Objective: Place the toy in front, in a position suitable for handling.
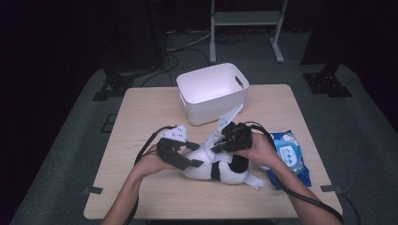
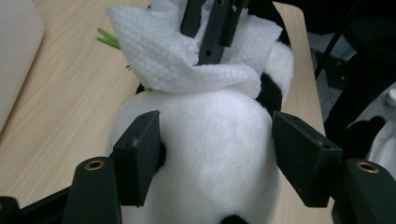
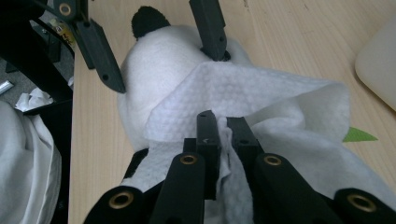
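A black and white plush panda (image 1: 206, 168) lies on its side in the middle of the wooden table (image 1: 141, 117). My left gripper (image 1: 193, 154) clasps its round white head (image 2: 219, 140), one pad (image 2: 137, 158) pressed into each side of the fur. My right gripper (image 3: 223, 126) is shut on a bunched white wet wipe (image 3: 261, 93), which drapes over the panda just behind the head. In the left gripper view the wipe (image 2: 159, 51) lies folded across the plush with the right gripper (image 2: 210, 44) coming down onto it. The left gripper's pads (image 3: 109, 65) bracket the head in the right gripper view.
A white plastic bin (image 1: 213, 91) stands just beyond the panda. A blue pack of wipes (image 1: 291, 157) lies at the right, beside the right hand. Green plush stalks (image 2: 107, 39) stick out from under the wipe. The table's near edge is close behind the forearms.
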Demonstrator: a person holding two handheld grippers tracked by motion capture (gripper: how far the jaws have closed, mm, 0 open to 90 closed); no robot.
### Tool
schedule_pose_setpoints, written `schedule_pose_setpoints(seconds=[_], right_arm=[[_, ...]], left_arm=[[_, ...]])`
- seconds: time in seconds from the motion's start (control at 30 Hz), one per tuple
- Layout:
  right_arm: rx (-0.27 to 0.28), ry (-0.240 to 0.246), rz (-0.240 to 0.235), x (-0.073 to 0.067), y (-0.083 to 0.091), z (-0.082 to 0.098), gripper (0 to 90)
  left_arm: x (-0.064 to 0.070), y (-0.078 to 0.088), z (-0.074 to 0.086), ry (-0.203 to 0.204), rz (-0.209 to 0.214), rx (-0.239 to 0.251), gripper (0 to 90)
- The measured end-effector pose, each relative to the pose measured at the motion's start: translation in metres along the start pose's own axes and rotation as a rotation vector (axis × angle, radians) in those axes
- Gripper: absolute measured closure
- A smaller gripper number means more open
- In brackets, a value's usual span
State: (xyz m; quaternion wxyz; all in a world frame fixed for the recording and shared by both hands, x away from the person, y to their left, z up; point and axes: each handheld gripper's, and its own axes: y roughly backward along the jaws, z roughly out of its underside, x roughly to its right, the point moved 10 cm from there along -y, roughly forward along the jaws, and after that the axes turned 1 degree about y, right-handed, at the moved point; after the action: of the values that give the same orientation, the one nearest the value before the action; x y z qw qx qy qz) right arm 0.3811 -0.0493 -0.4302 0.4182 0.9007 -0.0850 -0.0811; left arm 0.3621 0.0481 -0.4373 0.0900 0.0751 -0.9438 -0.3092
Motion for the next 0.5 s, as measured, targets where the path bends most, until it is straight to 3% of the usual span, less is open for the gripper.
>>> schedule_pose_setpoints(seconds=[0.17,0.27,0.33,0.5], right_arm=[[0.009,0.005,-0.005,-0.003,0.001,0.004,85.1],[0.009,0.010,-0.007,-0.008,0.002,0.006,85.1],[0.007,0.016,-0.011,-0.011,0.002,0.006,85.1],[0.001,0.033,-0.019,-0.016,0.002,0.007,85.1]], left_arm=[[-0.004,0.004,0.002,0.035,-0.007,-0.001,27.5],[-0.003,0.005,0.004,0.042,0.009,-0.006,24.9],[0.001,0.006,0.003,0.041,0.043,0.000,23.5],[0.000,0.009,0.004,0.042,0.029,-0.002,23.6]])
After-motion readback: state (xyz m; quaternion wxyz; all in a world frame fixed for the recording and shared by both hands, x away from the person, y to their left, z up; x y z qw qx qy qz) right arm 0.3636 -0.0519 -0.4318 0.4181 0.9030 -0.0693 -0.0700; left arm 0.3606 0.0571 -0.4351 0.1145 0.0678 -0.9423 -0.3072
